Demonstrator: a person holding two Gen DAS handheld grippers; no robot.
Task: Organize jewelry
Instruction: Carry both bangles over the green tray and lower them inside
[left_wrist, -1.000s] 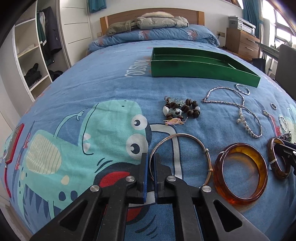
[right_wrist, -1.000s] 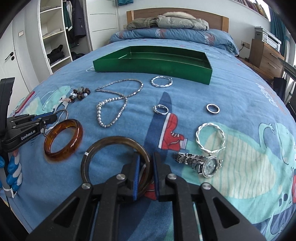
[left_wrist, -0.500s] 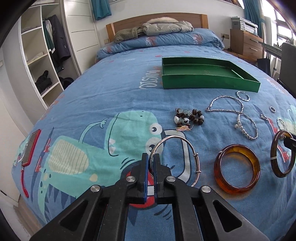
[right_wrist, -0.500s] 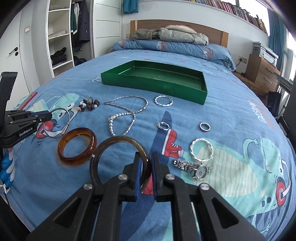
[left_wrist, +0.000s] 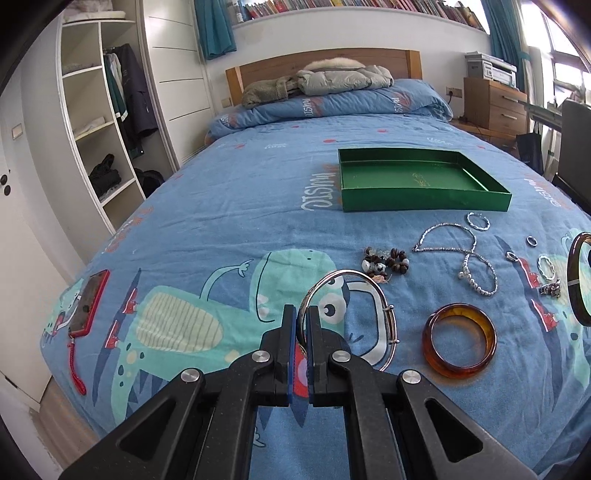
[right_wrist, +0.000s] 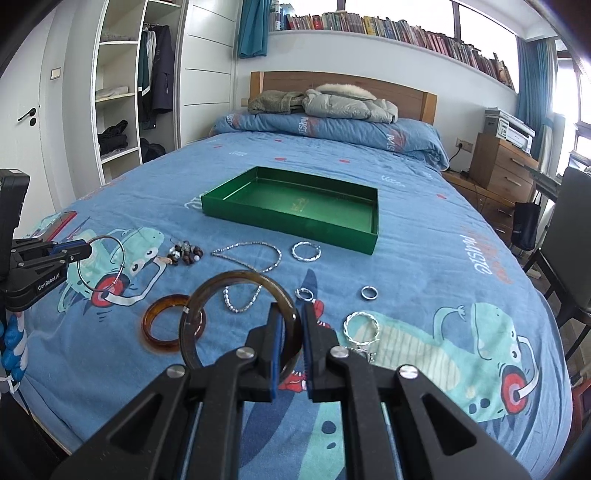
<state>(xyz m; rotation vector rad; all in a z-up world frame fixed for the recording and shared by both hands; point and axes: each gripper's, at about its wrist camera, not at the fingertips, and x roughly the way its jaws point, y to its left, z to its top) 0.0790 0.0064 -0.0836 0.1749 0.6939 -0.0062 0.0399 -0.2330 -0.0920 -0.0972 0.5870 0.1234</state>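
My left gripper (left_wrist: 302, 325) is shut on a thin silver bangle (left_wrist: 384, 306) and holds it above the bed; it also shows in the right wrist view (right_wrist: 79, 251) with the bangle (right_wrist: 120, 258). My right gripper (right_wrist: 291, 325) is shut on a dark brown bangle (right_wrist: 207, 295), lifted off the bed. An empty green tray (left_wrist: 424, 201) (right_wrist: 295, 225) lies further up the bed. An amber bangle (left_wrist: 460, 363) (right_wrist: 155, 332), a bead bracelet (left_wrist: 386, 264), a silver chain necklace (left_wrist: 465, 254) and rings (right_wrist: 369, 292) lie on the quilt.
A twisted silver bracelet (right_wrist: 361, 326) and a watch (left_wrist: 550, 288) lie on the right of the bed. A red phone (left_wrist: 88, 304) lies near the left edge. Shelves (left_wrist: 96, 129) stand left, a wooden dresser (right_wrist: 506, 166) right.
Both grippers have risen, lifting the silver bangle and the dark brown bangle off the quilt. The tray now looks further below and ahead.
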